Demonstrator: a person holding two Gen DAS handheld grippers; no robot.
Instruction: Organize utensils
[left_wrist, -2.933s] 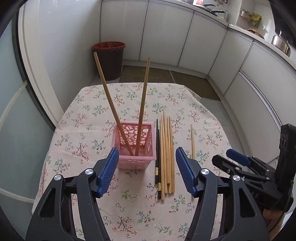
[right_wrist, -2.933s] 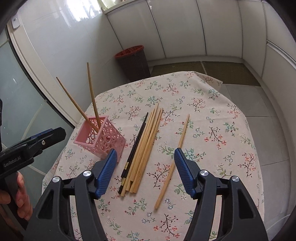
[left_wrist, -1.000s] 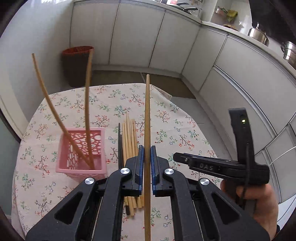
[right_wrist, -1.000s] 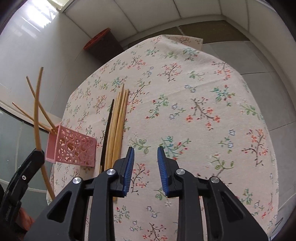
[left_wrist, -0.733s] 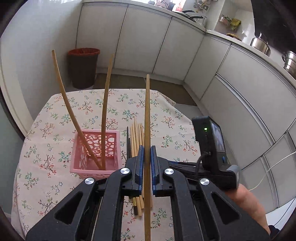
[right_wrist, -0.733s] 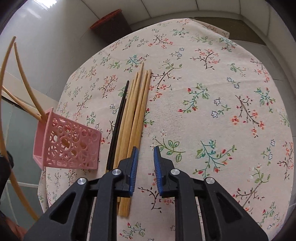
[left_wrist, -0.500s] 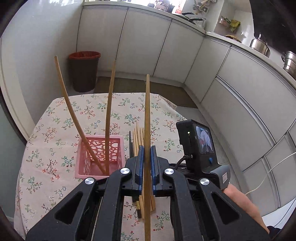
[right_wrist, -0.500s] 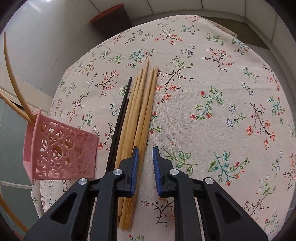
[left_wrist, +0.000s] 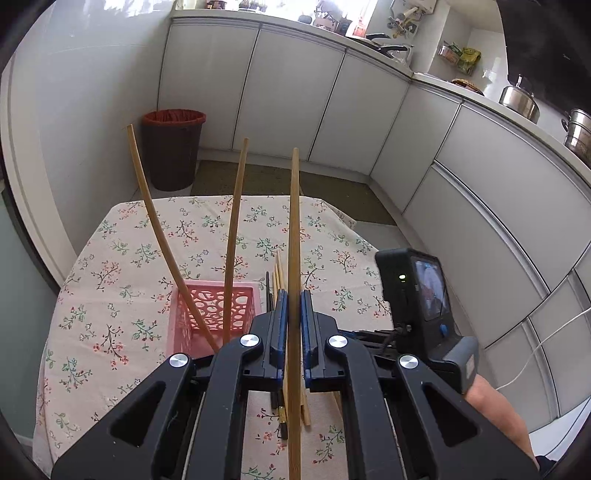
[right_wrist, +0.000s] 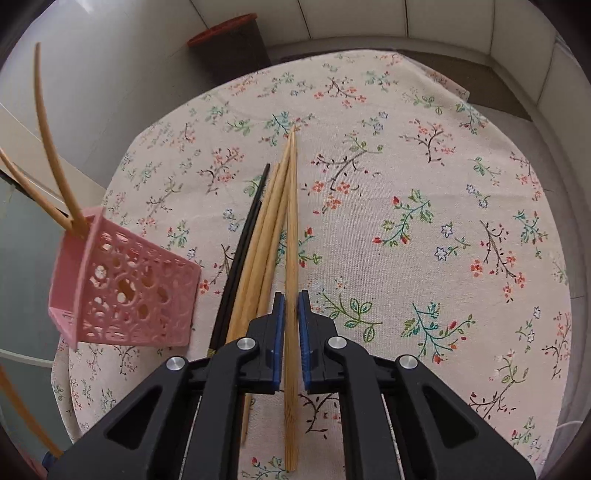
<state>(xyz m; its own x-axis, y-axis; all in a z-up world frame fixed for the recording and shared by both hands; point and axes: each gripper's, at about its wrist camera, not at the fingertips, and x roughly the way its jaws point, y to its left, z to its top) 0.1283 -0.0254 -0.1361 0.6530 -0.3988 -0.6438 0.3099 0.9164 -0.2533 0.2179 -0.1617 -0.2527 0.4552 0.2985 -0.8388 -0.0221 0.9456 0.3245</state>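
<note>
My left gripper (left_wrist: 291, 306) is shut on a long wooden chopstick (left_wrist: 294, 221) that points up and away, just right of the pink basket (left_wrist: 212, 306). Two wooden chopsticks (left_wrist: 232, 229) lean in that basket. On the floral cloth lies a bundle of wooden chopsticks (right_wrist: 258, 240) with black ones (right_wrist: 242, 240) on its left. My right gripper (right_wrist: 291, 310) is low over the bundle's near end. Its jaws are closing, and the pads press on the rightmost wooden chopstick (right_wrist: 291, 221), which still lies along the bundle. The pink basket (right_wrist: 122, 284) stands to the left.
The flowered tablecloth (right_wrist: 424, 166) covers a small table, with bare cloth to the right of the bundle. A brown bin with a red liner (left_wrist: 171, 147) stands on the floor beyond the table. White cabinets (left_wrist: 480, 221) curve round the right. A hand (left_wrist: 491, 406) holds the right tool's camera unit (left_wrist: 410, 295).
My right gripper slid left to the bundle and its jaws narrowed onto the rightmost wooden chopstick. My left gripper kept its chopstick and the basket drifted towards the middle of its view.
</note>
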